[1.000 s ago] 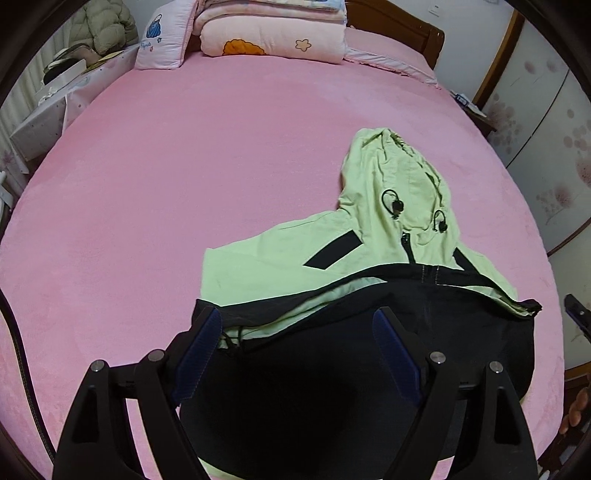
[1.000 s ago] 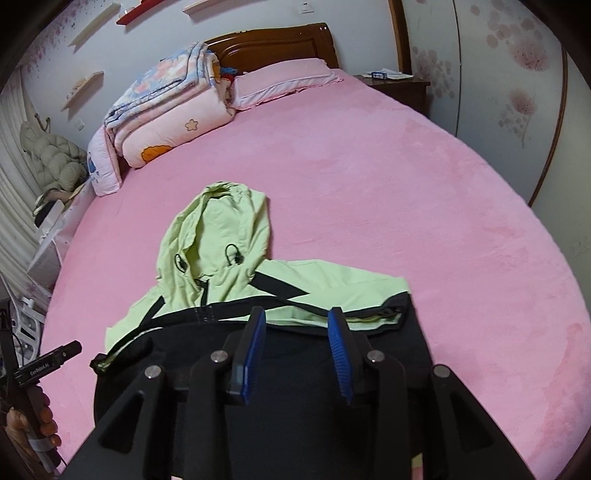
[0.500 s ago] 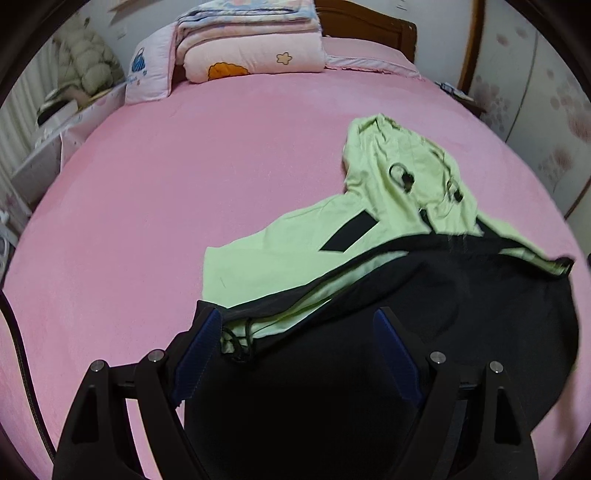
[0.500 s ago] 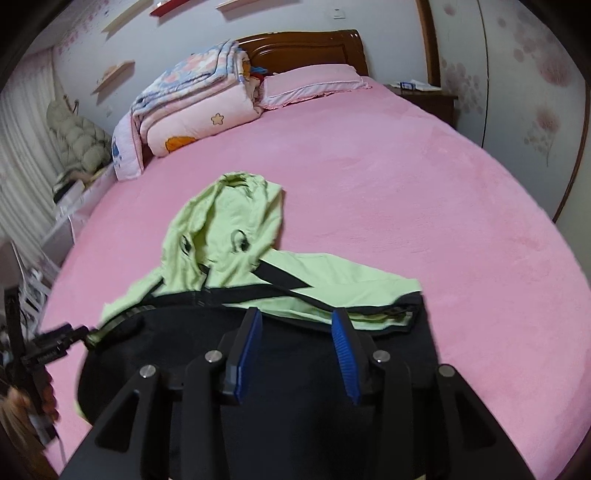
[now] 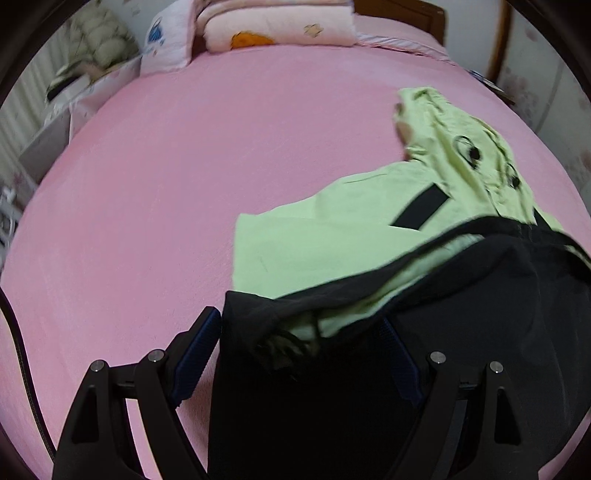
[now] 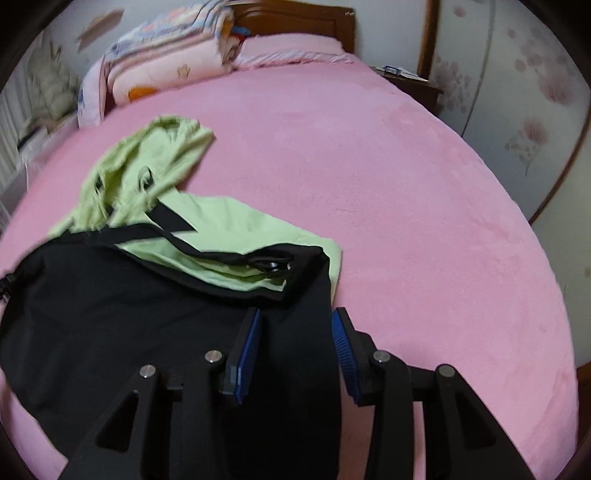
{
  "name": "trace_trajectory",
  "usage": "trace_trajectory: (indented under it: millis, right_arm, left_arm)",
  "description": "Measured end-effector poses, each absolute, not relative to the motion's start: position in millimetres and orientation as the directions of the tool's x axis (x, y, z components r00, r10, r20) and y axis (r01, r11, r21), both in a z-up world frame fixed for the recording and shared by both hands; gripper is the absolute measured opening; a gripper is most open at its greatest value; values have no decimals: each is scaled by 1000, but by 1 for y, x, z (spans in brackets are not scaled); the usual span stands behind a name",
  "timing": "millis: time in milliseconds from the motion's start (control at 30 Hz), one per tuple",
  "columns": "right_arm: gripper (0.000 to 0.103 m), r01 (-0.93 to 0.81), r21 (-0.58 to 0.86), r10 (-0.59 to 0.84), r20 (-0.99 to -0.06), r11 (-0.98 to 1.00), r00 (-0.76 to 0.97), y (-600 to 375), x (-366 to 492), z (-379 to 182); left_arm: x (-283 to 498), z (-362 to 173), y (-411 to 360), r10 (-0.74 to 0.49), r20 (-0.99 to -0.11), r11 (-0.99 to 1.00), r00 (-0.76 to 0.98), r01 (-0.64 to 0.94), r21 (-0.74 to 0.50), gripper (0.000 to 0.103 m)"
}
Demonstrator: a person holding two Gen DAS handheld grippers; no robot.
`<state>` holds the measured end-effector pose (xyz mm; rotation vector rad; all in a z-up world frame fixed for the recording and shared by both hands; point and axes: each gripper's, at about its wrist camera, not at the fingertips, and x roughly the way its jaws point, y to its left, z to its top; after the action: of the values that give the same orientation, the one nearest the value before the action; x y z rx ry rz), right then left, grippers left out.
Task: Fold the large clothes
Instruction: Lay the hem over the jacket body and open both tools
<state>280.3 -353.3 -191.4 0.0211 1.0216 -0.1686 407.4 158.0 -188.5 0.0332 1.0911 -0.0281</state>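
Both jaws stand apart with black cloth between them. On my left gripper (image 5: 301, 354) the blue pads are wide apart and the dark corner of the jacket (image 5: 332, 236) passes between them; whether they press on it, I cannot tell. On my right gripper (image 6: 297, 341) the pads are narrower and stand on both sides of a black fold of the jacket (image 6: 207, 229); a firm pinch I cannot confirm either.

I see one jacket, light green above and black below, lying on the pink bed (image 5: 166, 184). Its long axis runs from my grippers toward the headboard (image 6: 295, 22), and the hood (image 6: 159, 155) is the far end, pointing that way. The black lower part is lifted up over the green chest, near the grippers.

Around it the pink cover is bare. At the head of the bed I count one pile of folded quilts (image 6: 166, 59) and one pink pillow (image 6: 291, 51) beside it. One small bedside table (image 6: 410, 83) stands at the right edge of the bed. Nothing lies between the jacket and the quilts.
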Motion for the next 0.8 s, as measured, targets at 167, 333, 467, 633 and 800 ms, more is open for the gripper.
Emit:
trace_trajectory:
  millis: [167, 333, 467, 633, 800]
  right_arm:
    - [40, 151, -81, -148, -848, 985, 509, -353, 307, -200]
    - [40, 193, 4, -98, -851, 981, 515, -364, 325, -202]
    - [41, 193, 104, -11, -856, 976, 516, -375, 328, -207]
    - [41, 175, 200, 80, -847, 964, 526, -388, 326, -205]
    - [43, 164, 215, 104, -854, 963, 509, -394, 339, -208]
  left_arm:
    - [433, -186, 164, 16, -882, 1000, 472, 3, 20, 83]
    - [457, -179, 163, -12, -875, 1000, 485, 26, 1, 83]
    - [470, -185, 162, -23, -887, 998, 461, 68, 10, 83]
    - [482, -197, 162, -51, -907, 996, 419, 88, -15, 83]
    - [490, -208, 173, -93, -916, 995, 390, 68, -73, 83]
